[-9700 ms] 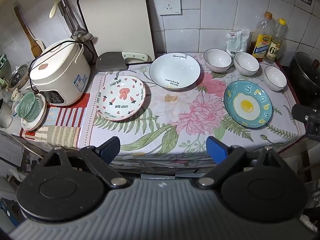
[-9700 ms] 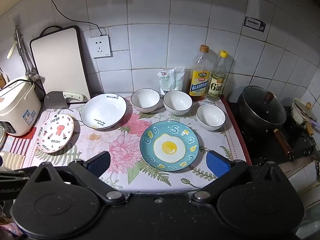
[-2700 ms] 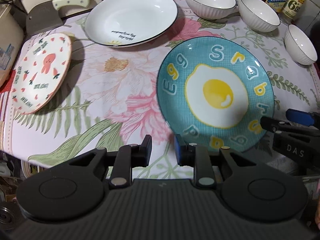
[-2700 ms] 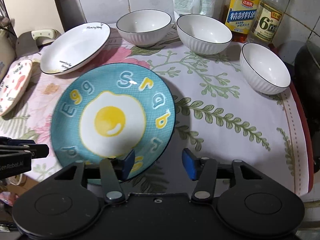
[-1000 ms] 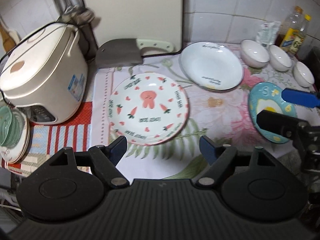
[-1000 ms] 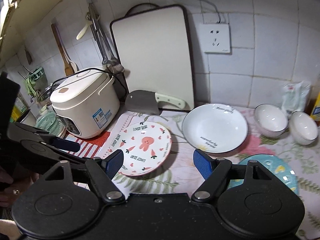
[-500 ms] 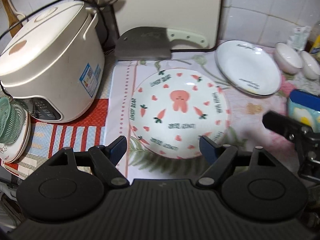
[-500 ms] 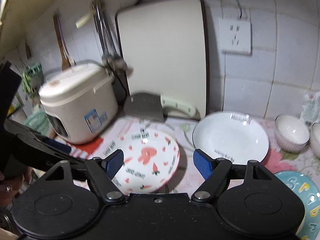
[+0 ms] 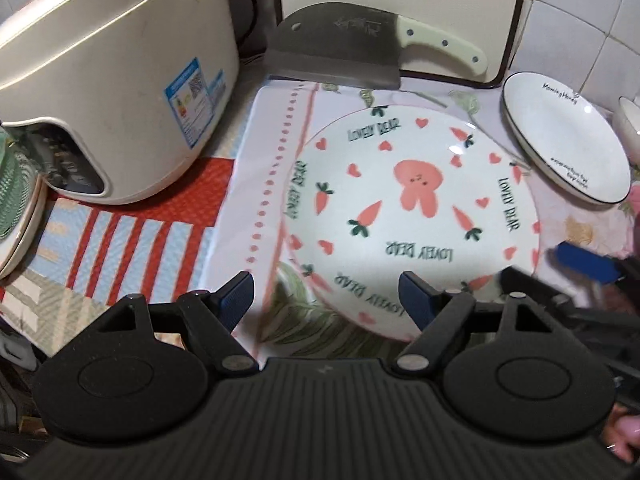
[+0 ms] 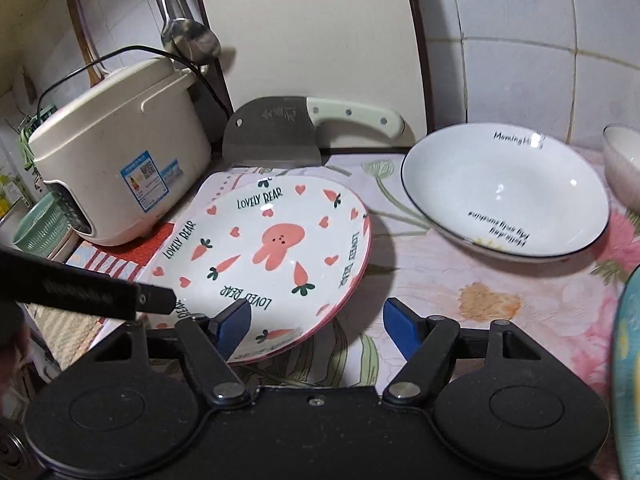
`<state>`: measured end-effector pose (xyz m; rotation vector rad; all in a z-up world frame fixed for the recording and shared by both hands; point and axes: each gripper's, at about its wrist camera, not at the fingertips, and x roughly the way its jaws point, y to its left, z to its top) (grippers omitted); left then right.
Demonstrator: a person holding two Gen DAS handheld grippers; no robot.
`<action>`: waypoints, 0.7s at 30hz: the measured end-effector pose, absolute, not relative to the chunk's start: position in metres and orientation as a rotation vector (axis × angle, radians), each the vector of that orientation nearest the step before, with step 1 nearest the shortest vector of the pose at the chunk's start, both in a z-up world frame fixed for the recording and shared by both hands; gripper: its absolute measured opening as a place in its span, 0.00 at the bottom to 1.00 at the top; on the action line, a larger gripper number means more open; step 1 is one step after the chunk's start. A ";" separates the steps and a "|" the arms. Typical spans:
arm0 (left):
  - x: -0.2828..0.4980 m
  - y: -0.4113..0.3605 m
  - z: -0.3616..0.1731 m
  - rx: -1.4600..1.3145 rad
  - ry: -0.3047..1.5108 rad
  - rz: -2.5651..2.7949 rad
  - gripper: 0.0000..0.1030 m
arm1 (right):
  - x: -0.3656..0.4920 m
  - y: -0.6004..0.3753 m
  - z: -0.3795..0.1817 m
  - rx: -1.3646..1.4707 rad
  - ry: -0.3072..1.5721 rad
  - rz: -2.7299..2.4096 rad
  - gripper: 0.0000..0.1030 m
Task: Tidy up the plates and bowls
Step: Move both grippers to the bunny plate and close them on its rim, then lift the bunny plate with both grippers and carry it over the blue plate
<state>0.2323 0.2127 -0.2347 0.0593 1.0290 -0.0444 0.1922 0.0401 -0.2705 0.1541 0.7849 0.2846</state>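
Observation:
A white plate with a pink rabbit, carrots and hearts (image 9: 412, 216) (image 10: 268, 248) lies on the flowered cloth (image 10: 460, 280). My left gripper (image 9: 326, 296) hangs open over the plate's near rim, with nothing pressed between its pads. My right gripper (image 10: 318, 320) is closing its jaws, the plate's near right rim lies between them, and the pads do not touch it. Each gripper shows in the other's view: the right gripper's blue pad (image 9: 584, 262) and the left gripper's black finger (image 10: 92, 290). A white deep plate (image 9: 564, 144) (image 10: 504, 192) lies to the right.
A rice cooker (image 9: 108, 80) (image 10: 116, 168) stands close on the left. A cleaver (image 9: 340, 48) (image 10: 276, 136) leans on the cutting board (image 10: 312, 28) behind the plate. The blue egg plate's edge (image 10: 628, 360) and a white bowl (image 10: 624, 160) are at the far right.
Both grippers have come down toward the rabbit plate, which now fills much more of both views. The right gripper's jaws have narrowed a little.

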 end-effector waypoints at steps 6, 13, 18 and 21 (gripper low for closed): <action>0.240 0.213 -0.245 0.020 1.028 -0.038 0.73 | 0.202 0.038 -0.283 0.233 0.783 0.262 0.65; 0.254 0.220 -0.265 0.027 1.114 -0.006 0.66 | 0.214 0.039 -0.290 0.254 0.807 0.214 0.34; 0.260 0.227 -0.268 -0.062 1.115 -0.026 0.43 | 0.221 0.040 -0.293 0.280 0.820 0.220 0.30; 0.258 0.223 -0.268 -0.046 1.065 -0.044 0.38 | 0.224 0.043 -0.293 0.292 0.827 0.205 0.30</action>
